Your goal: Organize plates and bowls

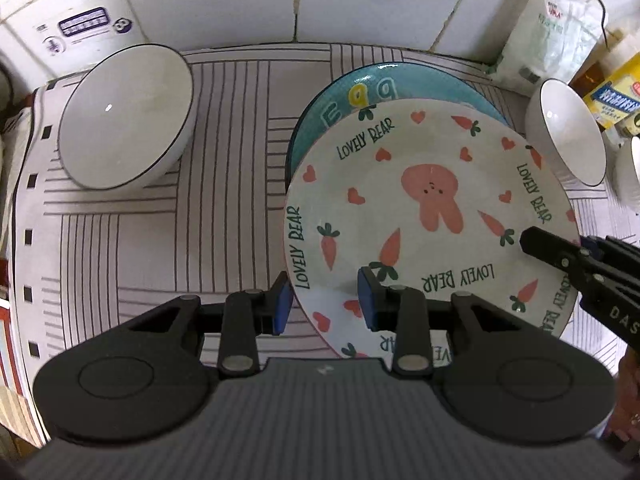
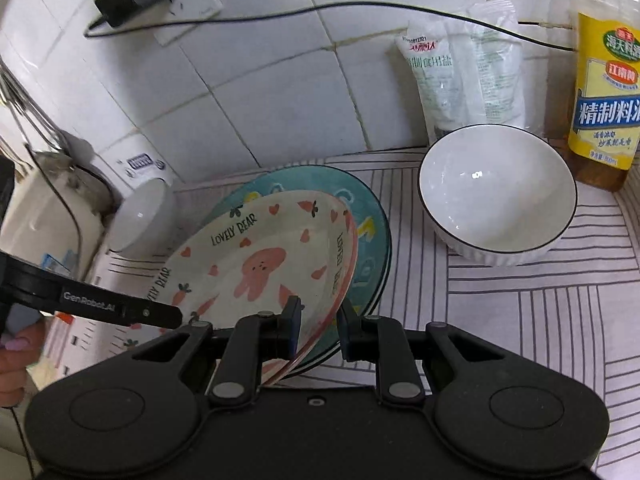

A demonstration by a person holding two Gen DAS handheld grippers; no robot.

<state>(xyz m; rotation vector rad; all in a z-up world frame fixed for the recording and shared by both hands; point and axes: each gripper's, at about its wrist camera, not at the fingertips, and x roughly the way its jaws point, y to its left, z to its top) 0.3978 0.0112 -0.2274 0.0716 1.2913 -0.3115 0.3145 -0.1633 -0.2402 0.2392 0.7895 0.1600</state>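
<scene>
Left wrist view: the left claw (image 1: 326, 304) is clamping the near rim of the white "LOVELY BEAR" plate (image 1: 432, 216), one blue pad under the edge and one on top. The right claw (image 1: 532, 242) is reaching in from the right edge and gripping the same plate's rim. The plate is overlapping a teal plate (image 1: 344, 96) that is lying behind and beneath it on the striped table (image 1: 200, 208). A large white bowl (image 1: 128, 116) is sitting well apart at the left; a smaller white bowl (image 1: 568, 132) is sitting just right of the plates, with a white packet (image 1: 548, 36) leaning on the tiled wall behind it. Right wrist view: the right claw (image 2: 318, 326) is closing on the bear plate (image 2: 256, 264) rim, which is passing between its fingers; the plate is tilting, its right edge raised over the teal plate (image 2: 368, 216), and whether the two are touching is hard to tell. The left claw (image 2: 176, 318) is holding the plate's left side. A white bowl (image 2: 496, 192) is standing upright to the right, a yellow-labelled bottle (image 2: 604, 100) and packets behind it.
</scene>
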